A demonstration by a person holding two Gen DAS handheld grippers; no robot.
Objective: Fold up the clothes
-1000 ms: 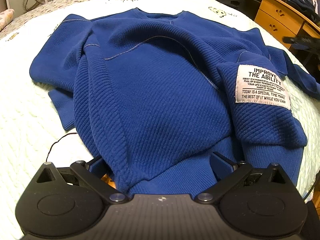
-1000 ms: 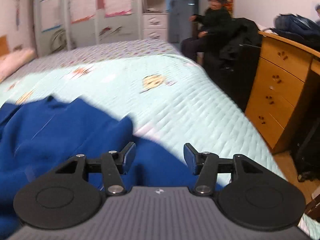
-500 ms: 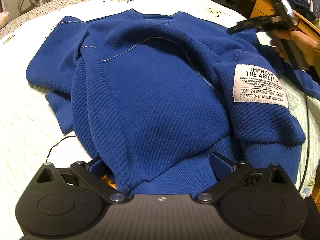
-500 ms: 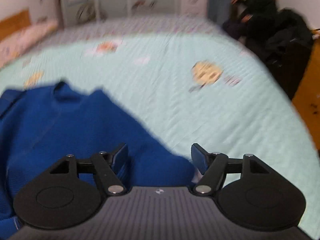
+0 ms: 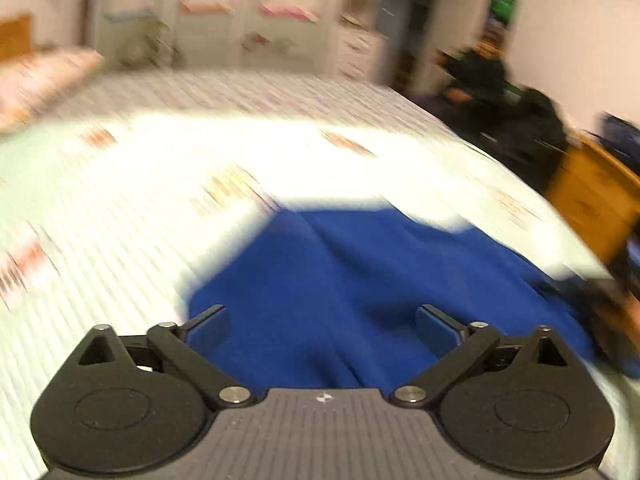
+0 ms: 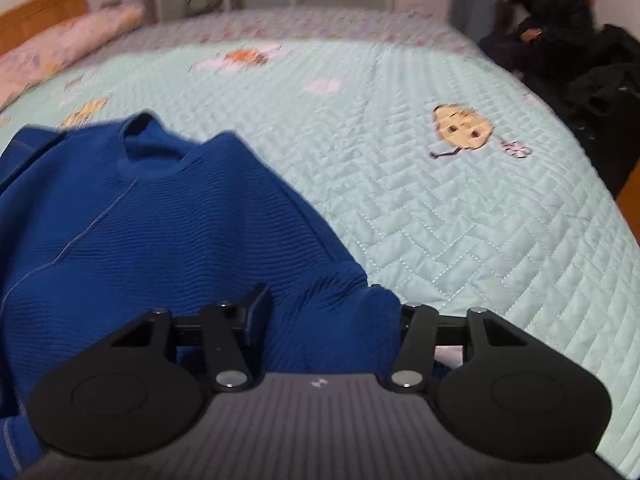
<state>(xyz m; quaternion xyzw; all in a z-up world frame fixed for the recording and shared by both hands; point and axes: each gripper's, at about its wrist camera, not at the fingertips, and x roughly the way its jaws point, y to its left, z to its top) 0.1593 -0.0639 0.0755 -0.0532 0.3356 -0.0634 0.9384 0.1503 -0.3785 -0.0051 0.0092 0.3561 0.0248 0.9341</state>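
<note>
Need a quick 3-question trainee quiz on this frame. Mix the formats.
1. True or false: the sweater lies on a wooden table.
2. What colour is the sweater? A red, B blue, C green.
3. Fill in: in the right wrist view, the part of the sweater nearest the far end of the quilt is its ___.

Key: 1 false, it lies on the quilt. 2 B. 3 collar.
</note>
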